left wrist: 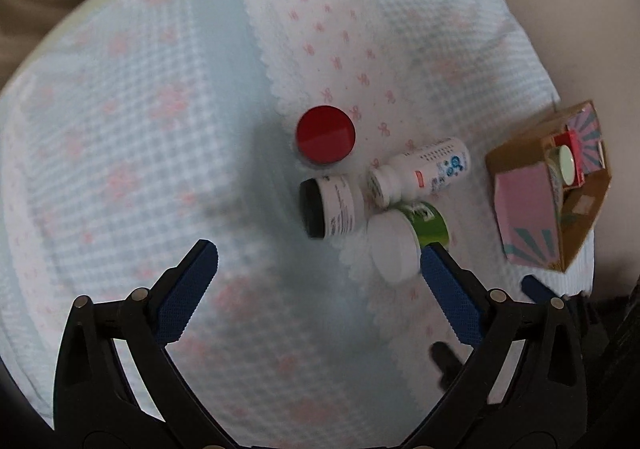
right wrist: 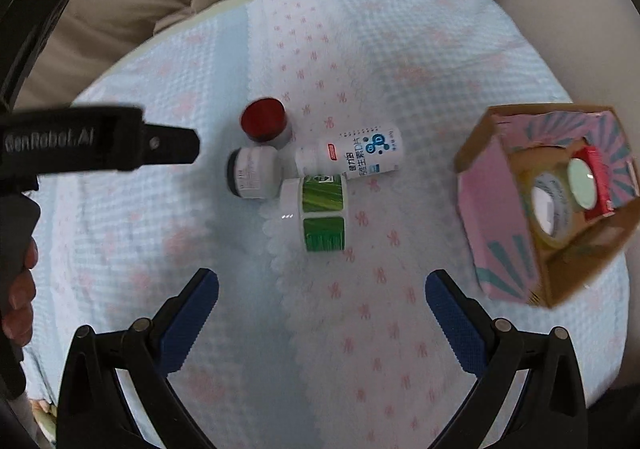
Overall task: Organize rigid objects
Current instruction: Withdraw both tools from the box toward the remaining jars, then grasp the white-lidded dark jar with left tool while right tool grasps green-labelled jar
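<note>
Four containers clustered on the cloth, awaiting the box (right wrist: 500, 217).
Left gripper (left wrist: 318, 253) and right gripper (right wrist: 322, 283) hover spread wide, empty; green jar (right wrist: 323, 213) lies nearest.

Waffle-textured cloth (right wrist: 400, 97); cardboard box (right wrist: 496, 217); glossy plastic white bottle (right wrist: 360, 157).

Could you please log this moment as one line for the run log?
left gripper open, empty | right gripper open, empty | four containers loose on cloth, red-lidded jar upright | cardboard box partly filled
</note>
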`<action>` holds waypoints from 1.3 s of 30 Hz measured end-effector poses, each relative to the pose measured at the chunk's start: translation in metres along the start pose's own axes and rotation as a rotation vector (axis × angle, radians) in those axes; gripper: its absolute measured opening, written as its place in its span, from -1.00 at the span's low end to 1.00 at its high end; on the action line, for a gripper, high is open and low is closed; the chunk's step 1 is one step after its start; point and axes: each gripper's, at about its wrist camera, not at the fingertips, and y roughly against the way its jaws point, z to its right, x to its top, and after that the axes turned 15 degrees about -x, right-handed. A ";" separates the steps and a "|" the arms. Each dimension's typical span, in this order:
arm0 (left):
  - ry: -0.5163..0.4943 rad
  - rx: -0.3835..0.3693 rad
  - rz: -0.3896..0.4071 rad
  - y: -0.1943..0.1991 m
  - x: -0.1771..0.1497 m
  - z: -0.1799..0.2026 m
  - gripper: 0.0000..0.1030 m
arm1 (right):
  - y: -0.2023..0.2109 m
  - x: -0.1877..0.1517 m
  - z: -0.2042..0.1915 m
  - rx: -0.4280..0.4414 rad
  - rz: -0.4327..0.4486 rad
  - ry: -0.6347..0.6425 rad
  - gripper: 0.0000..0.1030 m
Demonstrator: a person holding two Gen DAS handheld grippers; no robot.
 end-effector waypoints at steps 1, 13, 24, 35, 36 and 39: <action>0.007 -0.005 -0.011 -0.011 0.004 -0.002 0.93 | -0.008 0.002 -0.001 0.004 -0.003 -0.006 1.00; 0.062 0.035 -0.117 -0.097 0.021 -0.026 0.59 | -0.076 0.015 -0.015 0.019 -0.001 -0.031 0.84; 0.045 0.029 -0.160 -0.132 0.029 -0.012 0.00 | -0.104 0.024 -0.029 0.050 -0.045 0.022 0.04; 0.058 0.011 -0.113 -0.105 0.027 -0.020 -0.01 | -0.093 0.027 -0.013 0.056 -0.063 0.007 0.02; 0.058 0.011 -0.103 -0.099 0.026 -0.020 -0.01 | -0.091 0.026 -0.011 0.060 -0.063 0.004 0.02; 0.061 0.004 -0.074 -0.081 0.022 -0.020 -0.01 | -0.083 0.023 -0.003 0.056 -0.063 0.003 0.02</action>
